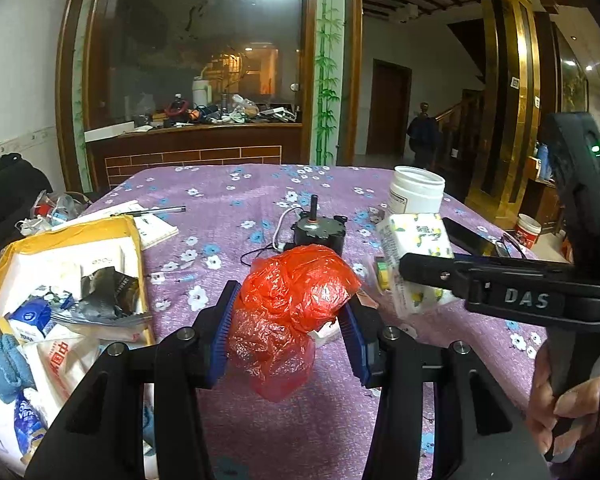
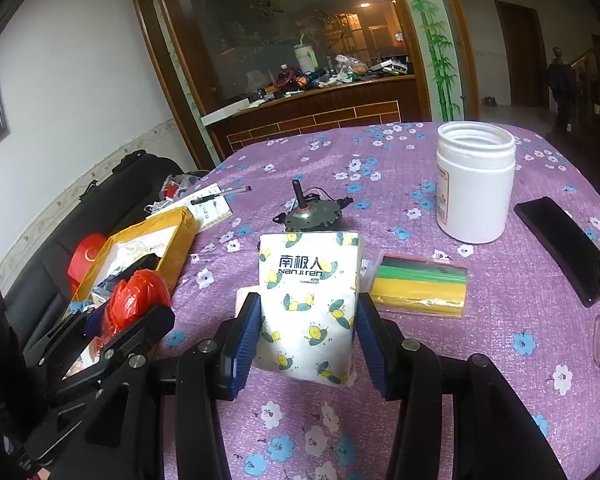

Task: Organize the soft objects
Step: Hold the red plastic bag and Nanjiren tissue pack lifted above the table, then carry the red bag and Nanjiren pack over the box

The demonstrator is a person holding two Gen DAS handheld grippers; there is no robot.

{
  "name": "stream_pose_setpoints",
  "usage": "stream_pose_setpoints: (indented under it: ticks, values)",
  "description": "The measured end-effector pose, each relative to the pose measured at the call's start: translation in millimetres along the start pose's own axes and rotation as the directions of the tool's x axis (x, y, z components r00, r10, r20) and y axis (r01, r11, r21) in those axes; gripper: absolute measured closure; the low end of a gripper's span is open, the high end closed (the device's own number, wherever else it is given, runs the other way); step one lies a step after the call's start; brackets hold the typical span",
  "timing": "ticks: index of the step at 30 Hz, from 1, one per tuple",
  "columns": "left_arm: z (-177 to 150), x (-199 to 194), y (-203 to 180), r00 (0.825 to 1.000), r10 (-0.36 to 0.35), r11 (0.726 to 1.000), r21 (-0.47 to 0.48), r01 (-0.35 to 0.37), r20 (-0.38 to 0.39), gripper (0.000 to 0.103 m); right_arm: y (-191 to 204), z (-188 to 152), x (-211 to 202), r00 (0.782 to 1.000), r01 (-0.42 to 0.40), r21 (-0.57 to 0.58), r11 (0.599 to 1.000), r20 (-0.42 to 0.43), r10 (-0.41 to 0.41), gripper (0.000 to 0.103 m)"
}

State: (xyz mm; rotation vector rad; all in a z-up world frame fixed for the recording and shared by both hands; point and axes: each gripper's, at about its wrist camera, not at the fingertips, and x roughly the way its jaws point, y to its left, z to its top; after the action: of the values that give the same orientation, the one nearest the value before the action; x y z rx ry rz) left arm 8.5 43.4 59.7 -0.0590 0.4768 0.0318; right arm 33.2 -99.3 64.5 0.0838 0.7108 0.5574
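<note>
**Two soft things held, one box to the left**

Both grippers are loaded. The left gripper (image 1: 288, 320) has its blue pads pressed into a crumpled red plastic bag (image 1: 296, 300), which bulges above and sags below the jaws and hangs clear of the tabletop (image 1: 228, 200). The right gripper (image 2: 306, 332) is closed on a tissue pack (image 2: 308, 300) printed with lemons; the pack stands upright between the pads, long axis running away from the gripper.

Taking the yellow cardboard box (image 1: 76, 232) as landmark: it sits open at the left edge of the tabletop, already filled with packets, a blue cloth and other soft items. The red bag is just to the right of the box, with nothing between them. The tissue pack is farther right again, beyond the left gripper, so that gripper and its bag lie between the pack and the box.

My reading is that the left hand, being nearer, should swing left and drop first, clearing the way for the right. The small motor (image 1: 320, 232) and white jar (image 2: 476, 184) stand beyond, away from that path.
</note>
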Motion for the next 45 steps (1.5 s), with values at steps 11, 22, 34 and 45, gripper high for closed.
stream_pose_setpoints:
  ticks: [11, 22, 34, 45]
  values:
    - [11.7, -17.1, 16.8, 0.997, 0.069, 0.997, -0.04, -0.068, 0.039, 0.057, 11.8, 2.7, -15.3, 0.998, -0.036, -0.028, 0.999, 0.043, 0.038, 0.055]
    - [21.5, -41.9, 50.7, 0.986, 0.147, 0.985, -0.099, -0.138, 0.083, 0.057, 17.3, 1.3, -18.6, 0.997, -0.053, -0.043, 0.998, 0.057, 0.055, 0.055]
    - [21.5, -62.2, 75.3, 0.974, 0.191, 0.974, -0.148, -0.172, 0.124, 0.057, 29.3, 0.9, -27.0, 0.993, -0.05, -0.094, 0.994, 0.102, 0.059, 0.055]
    - [10.8, -71.5, 109.5, 0.968, 0.223, 0.958, -0.21, -0.195, 0.118, 0.057, 74.5, -7.2, -35.8, 0.988, -0.134, -0.122, 0.984, 0.064, 0.142, 0.055]
